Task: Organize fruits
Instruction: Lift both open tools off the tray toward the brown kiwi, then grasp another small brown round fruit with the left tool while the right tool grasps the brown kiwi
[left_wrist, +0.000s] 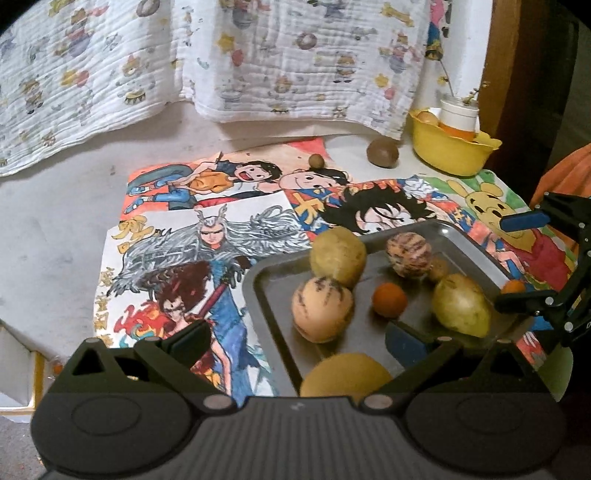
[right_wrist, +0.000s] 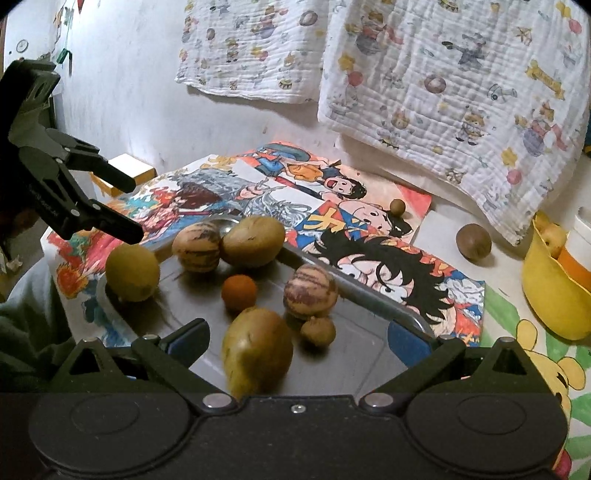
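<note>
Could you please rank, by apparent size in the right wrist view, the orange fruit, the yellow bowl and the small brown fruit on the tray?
1. yellow bowl, though cut off by the frame edge
2. orange fruit
3. small brown fruit, somewhat nearer the camera, yet it looks smaller

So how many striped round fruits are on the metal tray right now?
2. One striped fruit sits at the tray's far end against a brownish fruit; the other striped fruit is mid-tray beside a small brown fruit. None looks hidden.
</note>
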